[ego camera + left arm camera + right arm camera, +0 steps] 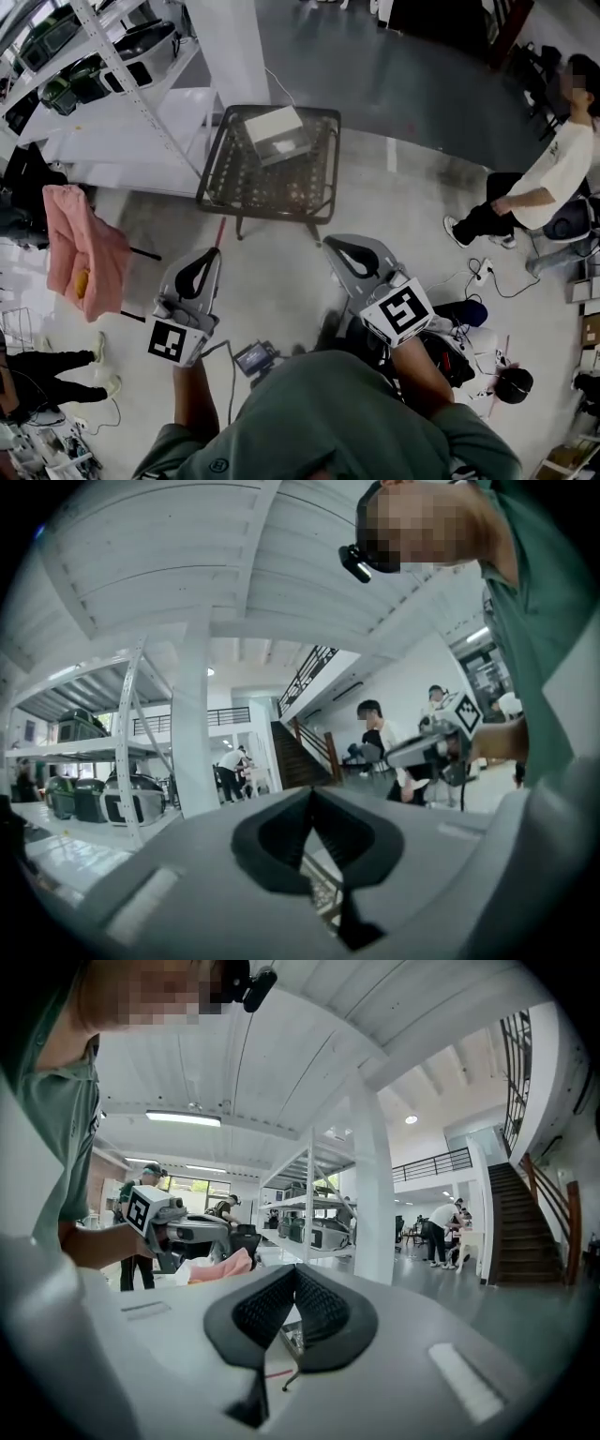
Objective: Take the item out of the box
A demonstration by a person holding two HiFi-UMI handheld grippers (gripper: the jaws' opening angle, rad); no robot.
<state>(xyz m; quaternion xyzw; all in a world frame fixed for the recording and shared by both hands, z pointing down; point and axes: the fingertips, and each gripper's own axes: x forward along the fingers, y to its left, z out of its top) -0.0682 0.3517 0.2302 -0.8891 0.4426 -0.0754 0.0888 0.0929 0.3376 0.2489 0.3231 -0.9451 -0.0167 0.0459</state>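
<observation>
A pale cardboard box (275, 132) lies on a small dark glass-topped table (230, 187) ahead of me; what it contains cannot be seen. My left gripper (208, 255) is held short of the table's near left corner, its jaws shut with nothing between them. My right gripper (339, 251) is just short of the table's near right corner, also shut and empty. Both point level toward the table. In the left gripper view my left gripper (312, 792) shows closed tips, and the right gripper view shows my right gripper (294, 1271) the same way, with the table (292, 1335) glimpsed beneath.
A white pillar (234, 47) and metal shelving (112, 66) with dark cases stand behind the table. A pink cloth (84, 253) hangs at the left. A person (544, 187) sits at the right, with cables and a helmet (514, 382) on the floor. A staircase (525, 1232) rises beyond.
</observation>
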